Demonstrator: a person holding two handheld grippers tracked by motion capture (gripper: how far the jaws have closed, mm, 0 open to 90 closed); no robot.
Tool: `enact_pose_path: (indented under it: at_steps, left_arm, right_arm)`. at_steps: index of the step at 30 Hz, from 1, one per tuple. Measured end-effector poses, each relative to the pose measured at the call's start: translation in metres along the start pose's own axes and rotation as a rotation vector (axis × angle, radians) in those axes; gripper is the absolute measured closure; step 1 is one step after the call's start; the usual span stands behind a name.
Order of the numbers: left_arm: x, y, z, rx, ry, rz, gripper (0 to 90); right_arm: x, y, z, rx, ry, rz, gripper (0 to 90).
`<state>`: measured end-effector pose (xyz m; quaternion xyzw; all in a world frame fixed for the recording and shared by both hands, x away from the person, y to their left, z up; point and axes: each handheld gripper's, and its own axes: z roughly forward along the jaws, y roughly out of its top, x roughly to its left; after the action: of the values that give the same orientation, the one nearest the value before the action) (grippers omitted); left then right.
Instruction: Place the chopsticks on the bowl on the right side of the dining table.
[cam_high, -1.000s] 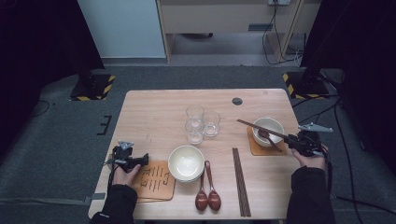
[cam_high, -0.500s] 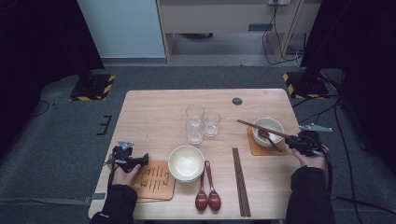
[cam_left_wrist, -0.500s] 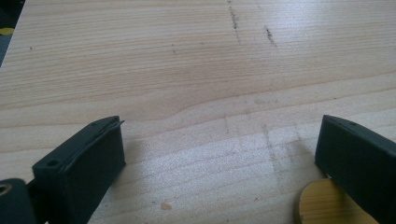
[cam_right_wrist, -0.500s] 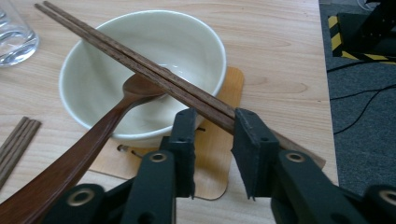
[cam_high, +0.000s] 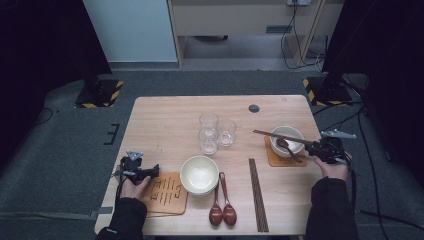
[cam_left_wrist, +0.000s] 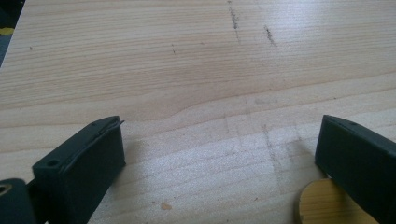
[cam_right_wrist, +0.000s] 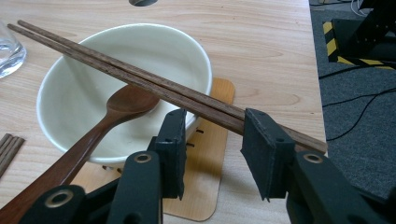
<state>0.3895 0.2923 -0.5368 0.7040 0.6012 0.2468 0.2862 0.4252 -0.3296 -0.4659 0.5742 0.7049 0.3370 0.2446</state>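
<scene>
Nearest the person, along the front edge of the tabletop (cam_high: 165, 112), lie two dark wooden spoons (cam_high: 222, 207) side by side and a spare set of chopsticks (cam_high: 258, 192), laid parallel as if waiting for a second place setting; just beyond them a cream bowl (cam_high: 199, 174) sits beside a bare wooden coaster (cam_high: 167, 192), which suggests that setting is not yet made up; the left claw (cam_high: 150, 171) rests at that coaster's edge, its jaws standing wide apart over bare wood with nothing between them, apparently idle while the other hand works. On the right, the right claw (cam_right_wrist: 212, 140) has just been opening; the pair of chopsticks (cam_right_wrist: 140, 79) runs between its jaws but the pads no longer press on it, so the sticks seem to carry their own weight, bridging the rim of the white bowl (cam_right_wrist: 84, 60) with the near ends jutting past the bowl toward the hand; I judge this a release after laying them across the bowl. Inside that bowl leans a wooden spoon (cam_right_wrist: 126, 105), handle over the rim, and the bowl stands on its own coaster (cam_right_wrist: 217, 93), so this setting looks close to complete. Farther back three clear glasses (cam_high: 216, 131) cluster mid-table; a small dark cable port (cam_high: 254, 108) marks the far side. The surface is pale grained wood, lightly scuffed; beyond it grey carpet, hazard-striped stand feet, trailing cables and pale cabinets.
</scene>
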Motion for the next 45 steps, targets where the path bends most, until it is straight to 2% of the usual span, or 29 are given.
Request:
enact_pose_path:
  at_steps: [14, 17, 25, 31, 38, 45]
  left_arm:
    - [0.0, 0.0, 0.0, -0.001, 0.0, 0.0, 0.2]
    - [0.0, 0.0, 0.0, 0.0, 0.0, 0.0, 0.2]
    - [0.0, 0.0, 0.0, 0.0, 0.0, 0.0, 0.2]
    - [0.0, 0.0, 0.0, 0.0, 0.0, -0.001, 0.2]
    - [0.0, 0.0, 0.0, -0.001, -0.001, -0.001, 0.3]
    - [0.0, 0.0, 0.0, -0.001, 0.0, 0.0, 0.2]
  right_arm:
    - [-0.006, -0.001, 0.003, -0.02, 0.018, 0.004, 56.2]
    - [-0.003, 0.001, -0.002, -0.036, 0.033, 0.012, 56.8]
    - [0.01, 0.015, -0.006, -0.097, 0.05, -0.007, 60.3]
    - [0.016, 0.022, 0.003, -0.097, 0.054, -0.011, 63.6]
    - [0.025, 0.031, 0.015, -0.091, 0.053, -0.043, 67.5]
    - [0.031, 0.037, 0.031, -0.068, 0.061, -0.043, 69.6]
